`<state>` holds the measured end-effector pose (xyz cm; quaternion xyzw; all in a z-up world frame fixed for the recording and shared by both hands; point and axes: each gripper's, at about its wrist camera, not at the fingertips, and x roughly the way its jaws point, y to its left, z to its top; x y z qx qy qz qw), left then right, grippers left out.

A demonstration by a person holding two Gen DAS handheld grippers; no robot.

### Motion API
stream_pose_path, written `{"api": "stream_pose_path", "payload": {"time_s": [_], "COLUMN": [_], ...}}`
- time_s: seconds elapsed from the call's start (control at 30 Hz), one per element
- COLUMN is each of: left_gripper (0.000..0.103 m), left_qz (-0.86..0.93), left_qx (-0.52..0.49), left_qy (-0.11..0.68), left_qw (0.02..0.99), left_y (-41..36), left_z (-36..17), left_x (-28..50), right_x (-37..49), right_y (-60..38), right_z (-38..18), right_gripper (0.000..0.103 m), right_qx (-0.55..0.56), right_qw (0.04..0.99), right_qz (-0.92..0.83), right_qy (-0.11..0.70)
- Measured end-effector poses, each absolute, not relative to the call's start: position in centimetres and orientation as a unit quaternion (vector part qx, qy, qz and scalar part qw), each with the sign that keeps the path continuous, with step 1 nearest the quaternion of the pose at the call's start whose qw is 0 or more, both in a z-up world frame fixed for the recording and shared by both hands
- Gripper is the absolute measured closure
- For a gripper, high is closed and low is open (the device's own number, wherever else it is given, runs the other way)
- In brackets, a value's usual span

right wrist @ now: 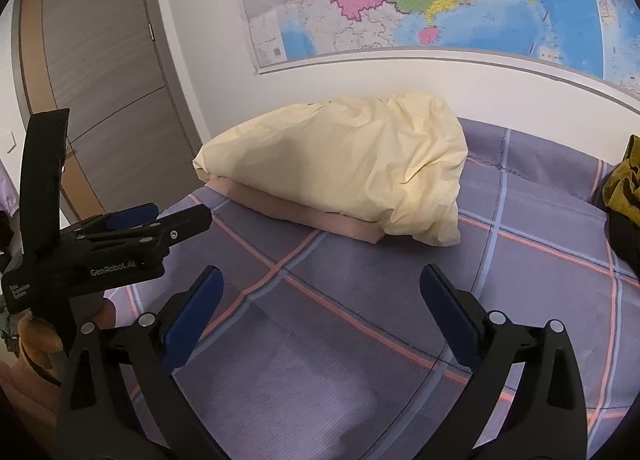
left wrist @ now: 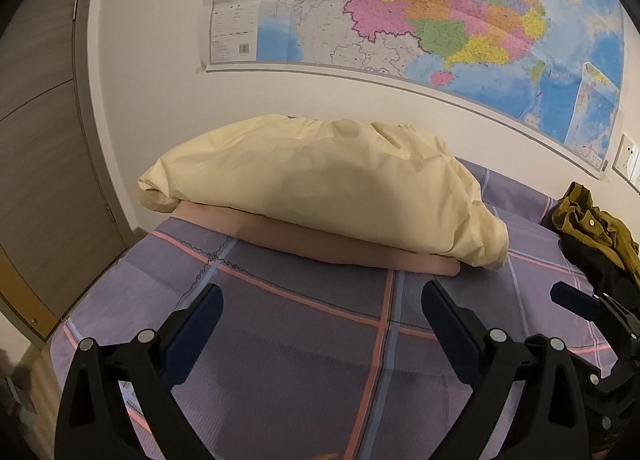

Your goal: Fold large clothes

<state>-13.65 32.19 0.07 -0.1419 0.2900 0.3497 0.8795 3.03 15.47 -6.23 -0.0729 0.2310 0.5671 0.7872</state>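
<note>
On left gripper [right wrist: 188, 215]: "GenRobot.AI" (white lettering)

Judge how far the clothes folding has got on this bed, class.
Done: nothing folded is visible. In hand: nothing; the left gripper and right gripper are open over the plaid bedsheet. Left: the crumpled olive-and-black clothes at the bed's right edge, still unfolded.

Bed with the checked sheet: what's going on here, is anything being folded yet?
Not at this moment. A person holds two grippers over the checked sheet; the left gripper and right gripper both stand open with nothing between their fingers. A yellow pillow lies on a folded pink cloth near the wall. The only loose clothing, an olive garment on something dark, sits crumpled at the right edge, untouched.
</note>
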Motion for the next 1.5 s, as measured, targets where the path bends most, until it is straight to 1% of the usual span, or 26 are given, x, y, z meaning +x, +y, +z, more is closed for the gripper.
{"api": "stream_pose_path", "payload": {"time_s": [0.63,1.5], "left_gripper": [0.007,0.007], "left_qz": [0.343,0.348], "left_qx": [-0.138,-0.123], "left_qy": [0.296,0.291], "left_qw": [0.881,0.883], "left_y": [31.4,30.6], "left_z": [0.0,0.2], "left_x": [-13.9,-13.9], "right_x": [2.1,2.8], "right_y": [15.0,14.5], "right_z": [-6.0,-5.8], "right_gripper": [0.006,0.006], "right_qx": [-0.078,-0.069], "right_qw": [0.790,0.794], "right_qz": [0.567,0.562], "right_qy": [0.219,0.222]}}
